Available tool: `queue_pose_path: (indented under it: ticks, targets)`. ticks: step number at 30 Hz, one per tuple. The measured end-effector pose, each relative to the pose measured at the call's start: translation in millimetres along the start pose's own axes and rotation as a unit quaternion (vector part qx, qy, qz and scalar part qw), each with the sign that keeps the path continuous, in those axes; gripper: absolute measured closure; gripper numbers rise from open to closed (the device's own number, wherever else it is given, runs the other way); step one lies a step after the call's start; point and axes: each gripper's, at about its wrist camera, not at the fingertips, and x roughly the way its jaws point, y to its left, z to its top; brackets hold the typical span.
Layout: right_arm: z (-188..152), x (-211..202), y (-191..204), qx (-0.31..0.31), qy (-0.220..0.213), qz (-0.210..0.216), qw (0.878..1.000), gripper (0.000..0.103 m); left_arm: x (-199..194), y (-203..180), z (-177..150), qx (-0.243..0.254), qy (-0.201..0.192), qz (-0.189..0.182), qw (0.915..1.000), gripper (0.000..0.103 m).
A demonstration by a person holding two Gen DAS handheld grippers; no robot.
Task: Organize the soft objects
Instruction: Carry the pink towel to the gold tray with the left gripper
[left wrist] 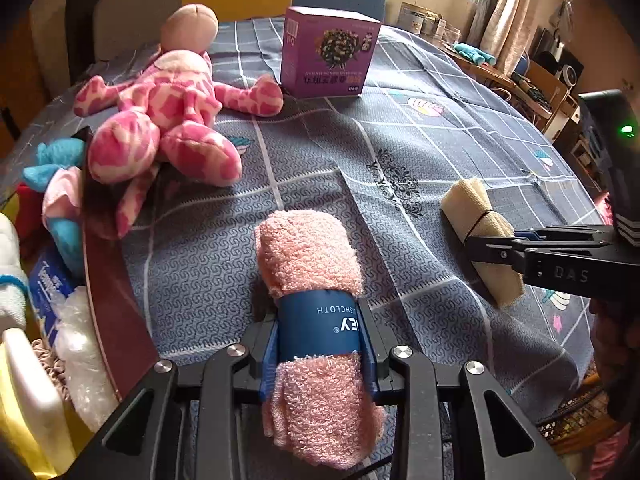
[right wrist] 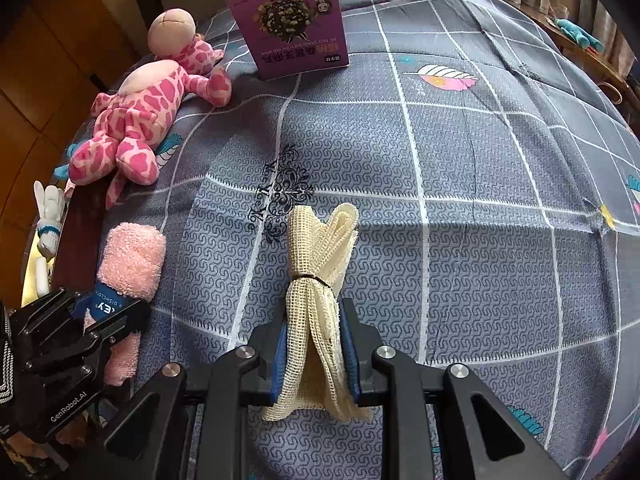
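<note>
Left to right: pink plush giraffe point(left wrist: 160, 116) lies far left on the worktop point(left wrist: 400, 128), unsorted. Left tool point(left wrist: 326, 344) clamps the pink washcloth roll point(left wrist: 312, 264); right tool point(right wrist: 314, 354) clamps the cream mesh bundle point(right wrist: 316, 280). Both near, apparently awaiting placement.

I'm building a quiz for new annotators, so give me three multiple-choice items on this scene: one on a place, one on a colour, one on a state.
1. Where is the purple box?
A. far side of the table, near the plush toy
B. between the grippers
C. on the floor

2. What colour is the band on the pink towel?
A. red
B. blue
C. green

3. The right gripper is:
A. open, empty
B. shut on the cream mesh roll
C. out of view

Key: A, it stands beside the toy; B, a blue printed sleeve; B, the fingers pinch the roll.
</note>
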Motion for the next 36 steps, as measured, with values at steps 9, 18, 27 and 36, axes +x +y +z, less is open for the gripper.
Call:
queue_pose_path:
  ticks: [9, 18, 27, 36]
  targets:
    - [-2, 1, 2, -0.015, -0.007, -0.014, 1.000, 0.081, -48, -3, 4, 0.006, -0.057, 0.007, 0.9984, 0.069]
    - [-3, 0, 5, -0.030, -0.014, -0.027, 0.999, 0.081, -83, 0, 2, 0.005, -0.095, 0.018, 0.9953, 0.069]
    - [-3, 0, 7, -0.043, -0.018, -0.037, 0.998, 0.081, -109, 17, -1, -0.017, -0.121, 0.039, 0.9918, 0.069]
    - [-4, 0, 9, -0.051, -0.021, -0.043, 0.998, 0.081, -129, 50, -8, -0.054, -0.138, 0.071, 0.9864, 0.069]
